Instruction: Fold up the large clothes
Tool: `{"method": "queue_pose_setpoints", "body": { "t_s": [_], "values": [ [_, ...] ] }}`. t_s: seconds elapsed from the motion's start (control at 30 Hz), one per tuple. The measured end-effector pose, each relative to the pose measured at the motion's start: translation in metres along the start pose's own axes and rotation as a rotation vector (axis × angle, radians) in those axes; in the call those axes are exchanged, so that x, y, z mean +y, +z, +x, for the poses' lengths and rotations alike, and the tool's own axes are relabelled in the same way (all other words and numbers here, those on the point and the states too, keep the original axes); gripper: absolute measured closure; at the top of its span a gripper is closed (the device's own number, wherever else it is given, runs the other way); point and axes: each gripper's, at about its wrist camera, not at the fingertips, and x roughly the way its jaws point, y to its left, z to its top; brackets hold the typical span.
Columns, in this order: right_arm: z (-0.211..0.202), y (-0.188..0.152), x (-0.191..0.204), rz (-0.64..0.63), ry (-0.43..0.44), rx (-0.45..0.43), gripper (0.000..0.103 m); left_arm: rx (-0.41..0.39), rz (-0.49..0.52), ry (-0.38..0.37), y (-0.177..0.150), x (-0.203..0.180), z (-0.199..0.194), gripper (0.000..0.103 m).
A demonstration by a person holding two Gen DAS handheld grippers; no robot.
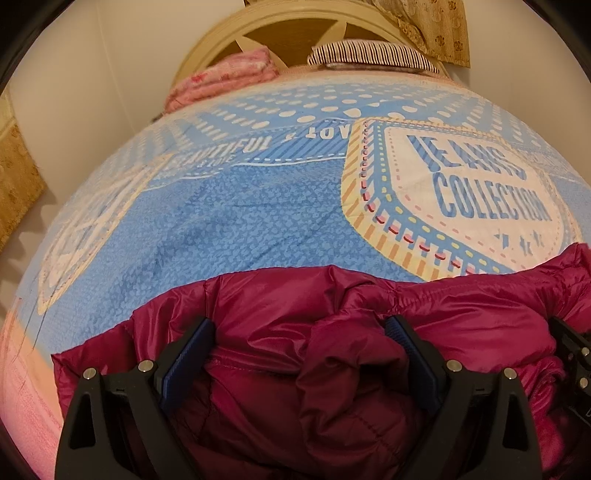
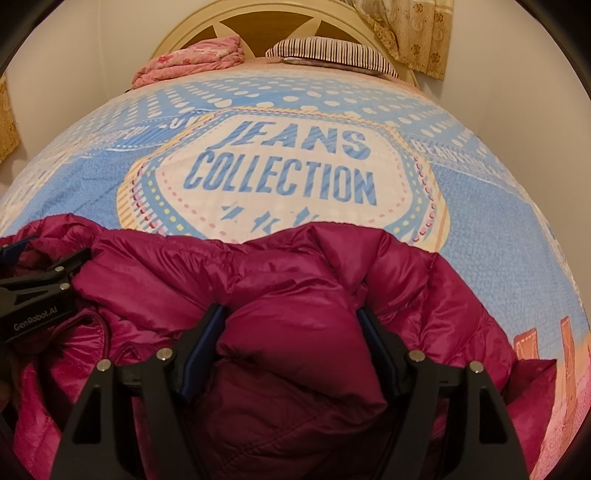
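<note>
A magenta puffer jacket (image 1: 280,306) lies bunched at the near end of a bed, also in the right wrist view (image 2: 177,273). My left gripper (image 1: 299,328) stands open over it, with a fold of jacket bulging between its blue-padded fingers (image 1: 188,350). My right gripper (image 2: 291,317) stands open the same way, with a puffy fold between its fingers (image 2: 205,332). The left gripper shows at the left edge of the right wrist view (image 2: 44,273); the right gripper's black body shows at the right edge of the left wrist view (image 1: 572,350).
The bed has a blue and white cover (image 2: 280,166) printed "JEANS COLLECTION". A folded pink blanket (image 2: 192,59) and a striped pillow (image 2: 332,51) lie by the cream headboard (image 2: 266,14). Walls stand on both sides; a curtain (image 2: 413,33) hangs at the far right.
</note>
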Motion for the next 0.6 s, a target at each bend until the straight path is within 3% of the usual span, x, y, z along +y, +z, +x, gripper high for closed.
{"method": "queue_pose_setpoints", "body": {
  "t_s": [0.07,0.23,0.33,0.6],
  "values": [
    [-0.007,0.001,-0.005,0.003,0.007,0.012,0.019,0.018,-0.005,-0.038,0.004,0.007,-0.011,0.008],
    [-0.063,-0.009,-0.023,0.029,-0.01,-0.063,0.013,-0.039,-0.003,-0.074,-0.007,0.033,-0.07,0.008],
    [-0.084,-0.026,-0.032,0.046,-0.021,-0.065,0.013,-0.031,0.01,-0.092,-0.032,0.039,-0.094,0.008],
    [-0.117,-0.086,-0.037,0.046,0.0,-0.034,0.013,-0.064,0.043,-0.058,-0.109,0.044,-0.14,0.008]
  ]
}}
